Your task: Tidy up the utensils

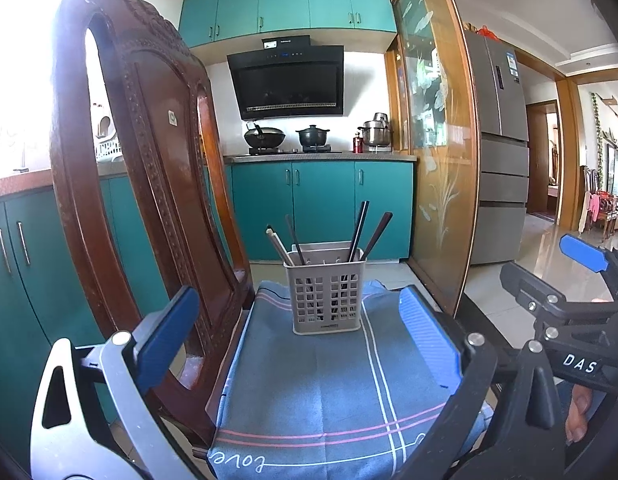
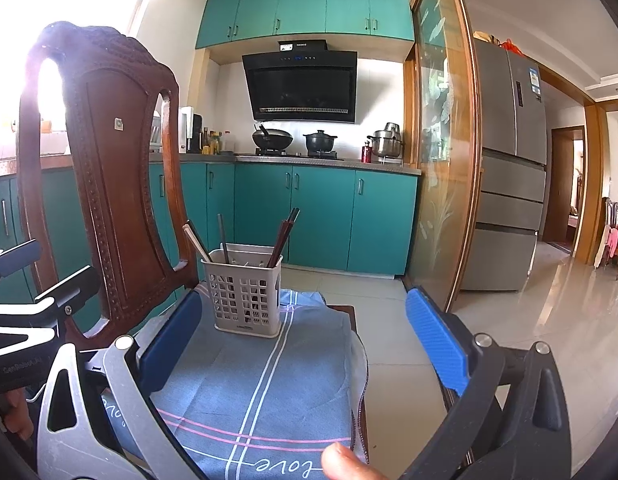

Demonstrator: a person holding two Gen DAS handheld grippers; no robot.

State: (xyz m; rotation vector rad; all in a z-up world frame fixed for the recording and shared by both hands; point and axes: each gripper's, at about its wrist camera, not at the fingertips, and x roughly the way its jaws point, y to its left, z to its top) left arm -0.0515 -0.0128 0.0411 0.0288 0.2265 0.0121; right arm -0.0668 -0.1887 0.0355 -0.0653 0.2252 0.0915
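1. Kitchen setting with teal cabinets; in the left wrist view a wooden chair (image 1: 149, 184) carries a blue cloth (image 1: 333, 392) on its seat. A grey utensil holder (image 1: 325, 293) stands upright on the cloth, chopsticks (image 1: 359, 230) leaning inside it. No loose utensils are visible.
2. Left gripper (image 1: 299, 342): jaws spread wide, holding nothing, short of the holder. The right gripper (image 1: 585, 258) shows at the frame's right edge.
3. Right wrist view: right gripper (image 2: 305, 338) likewise spread and empty; the holder (image 2: 245, 294) sits ahead, slightly left.
4. Judgement: sorting appears finished or nearly so; any next move calls for checking the chopsticks' compartments.

Chopstick (image 1: 359, 232) tips hidden inside holder (image 1: 324, 296)
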